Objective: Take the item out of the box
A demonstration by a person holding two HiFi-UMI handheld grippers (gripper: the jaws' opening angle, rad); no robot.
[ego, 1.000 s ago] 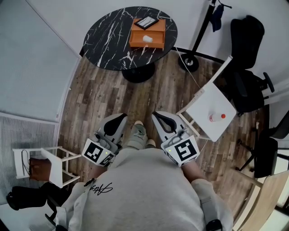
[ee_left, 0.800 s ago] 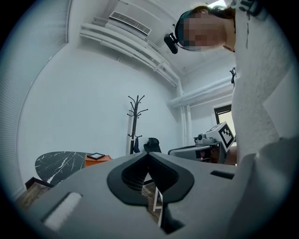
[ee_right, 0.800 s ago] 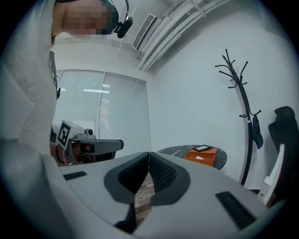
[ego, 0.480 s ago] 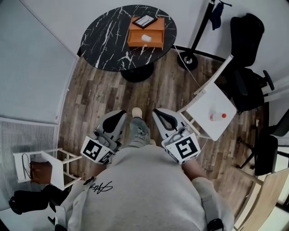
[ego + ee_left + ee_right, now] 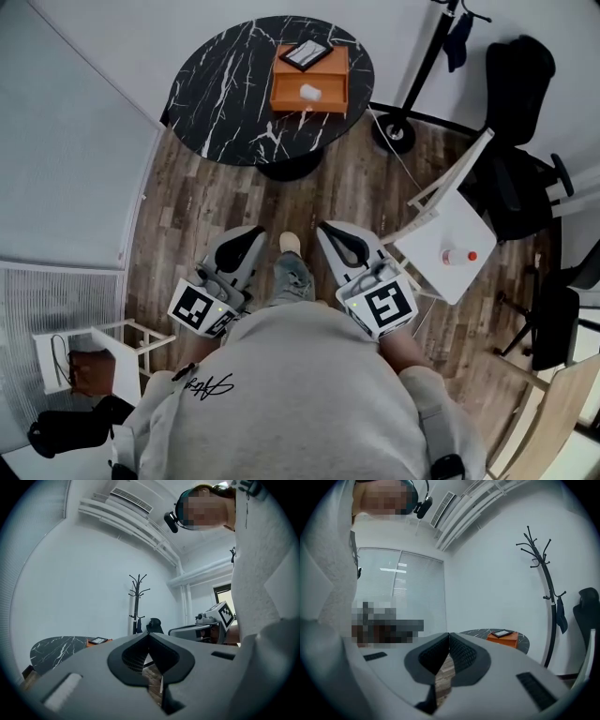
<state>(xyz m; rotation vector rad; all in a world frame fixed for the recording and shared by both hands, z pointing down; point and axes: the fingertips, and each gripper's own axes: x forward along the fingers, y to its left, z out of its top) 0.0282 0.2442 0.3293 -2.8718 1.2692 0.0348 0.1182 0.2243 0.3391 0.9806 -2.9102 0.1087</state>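
Left gripper, right gripper carried forward, level

Box: orange, rectangular, sitting flat on the round black marbled table, towards its right side.
Item: small, white, lying in the box's near half.
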